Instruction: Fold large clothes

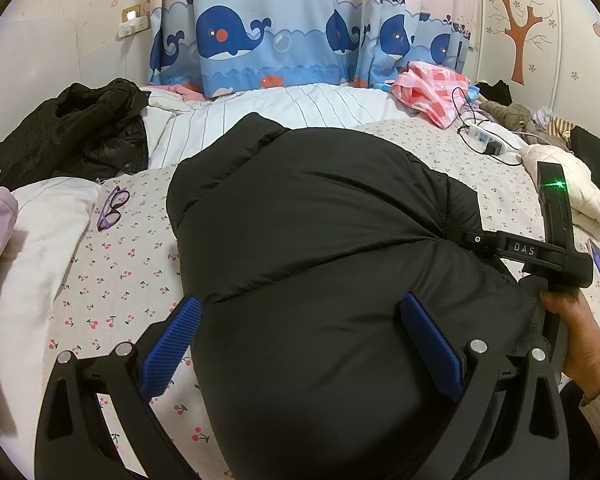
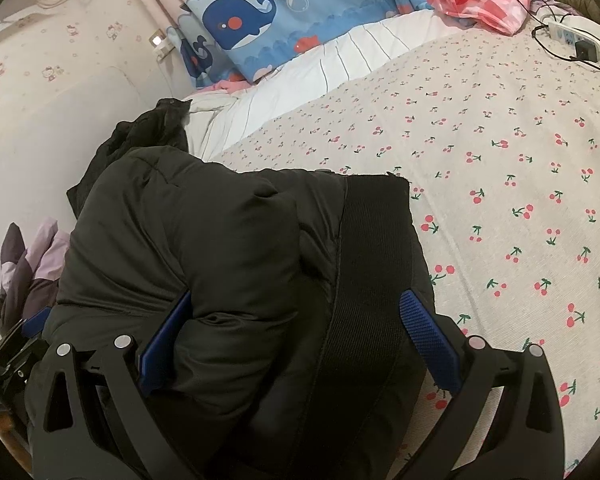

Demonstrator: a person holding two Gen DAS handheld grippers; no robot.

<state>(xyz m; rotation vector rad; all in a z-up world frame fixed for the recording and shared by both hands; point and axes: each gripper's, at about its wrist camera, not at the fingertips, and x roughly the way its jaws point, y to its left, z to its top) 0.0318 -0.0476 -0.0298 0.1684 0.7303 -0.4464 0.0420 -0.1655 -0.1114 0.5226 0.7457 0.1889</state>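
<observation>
A black puffer jacket (image 1: 312,224) lies folded in a thick bundle on the cherry-print bed sheet (image 1: 112,276). My left gripper (image 1: 300,320) is open, its blue pads (image 1: 172,344) wide apart over the jacket's near end. The right gripper's body also shows in the left wrist view (image 1: 540,252), at the jacket's right side. In the right wrist view the jacket (image 2: 204,248) fills the lower left, its ribbed hem band (image 2: 372,264) on the right. My right gripper (image 2: 296,328) is open, with the bundle's near end lying between its pads (image 2: 428,340).
Another black coat (image 1: 72,128) lies at the back left, purple glasses (image 1: 114,208) left of the jacket. A pink checked cloth (image 1: 432,88), a power strip (image 1: 488,136) with cables and a cream jacket (image 1: 560,184) lie at the right. Whale curtain (image 1: 284,40) behind.
</observation>
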